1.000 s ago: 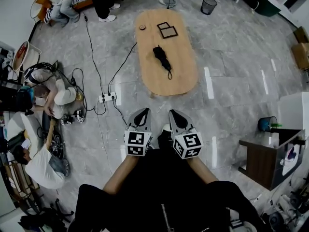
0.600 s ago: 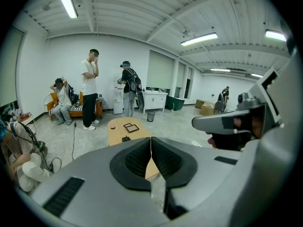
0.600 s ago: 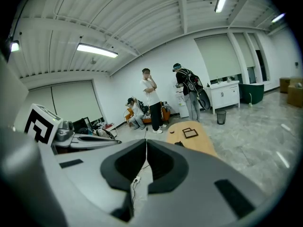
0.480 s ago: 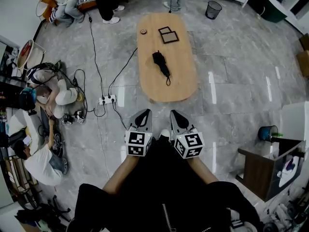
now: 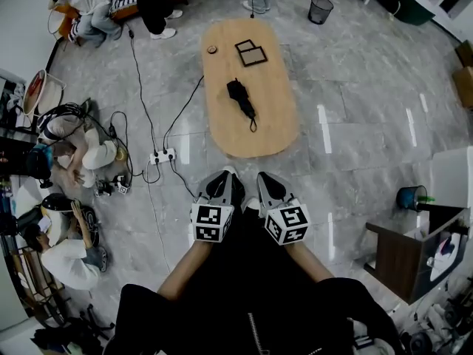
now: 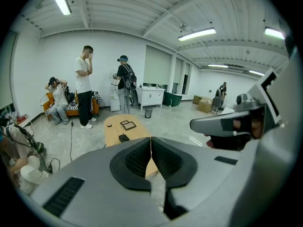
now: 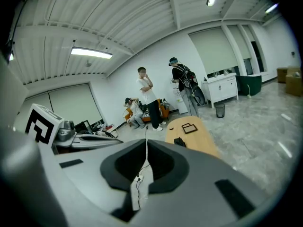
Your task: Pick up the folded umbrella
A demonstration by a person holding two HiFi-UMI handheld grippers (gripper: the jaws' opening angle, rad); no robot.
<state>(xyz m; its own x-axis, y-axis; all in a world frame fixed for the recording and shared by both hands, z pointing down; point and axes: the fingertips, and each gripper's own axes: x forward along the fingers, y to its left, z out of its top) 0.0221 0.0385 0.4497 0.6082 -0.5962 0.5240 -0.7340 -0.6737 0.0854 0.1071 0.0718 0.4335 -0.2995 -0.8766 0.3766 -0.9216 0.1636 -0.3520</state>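
A black folded umbrella (image 5: 242, 99) with a wrist loop lies in the middle of the oval wooden table (image 5: 273, 128), far ahead of me. It shows small in the left gripper view (image 6: 123, 137) and the right gripper view (image 7: 179, 142). My left gripper (image 5: 225, 178) and right gripper (image 5: 261, 177) are side by side over the floor, short of the table's near end. Both are shut with nothing between the jaws, the tips meeting in the left gripper view (image 6: 151, 139) and in the right gripper view (image 7: 146, 141).
Two dark frames (image 5: 251, 52) and a small round object (image 5: 212, 49) lie at the table's far end. A power strip (image 5: 164, 154) with cables lies on the floor to the left. People sit at left (image 5: 70, 150); others stand beyond the table (image 5: 151, 2). A brown cabinet (image 5: 403, 254) stands right.
Both grippers have come a little closer to the table's near end. They stay shut and side by side.
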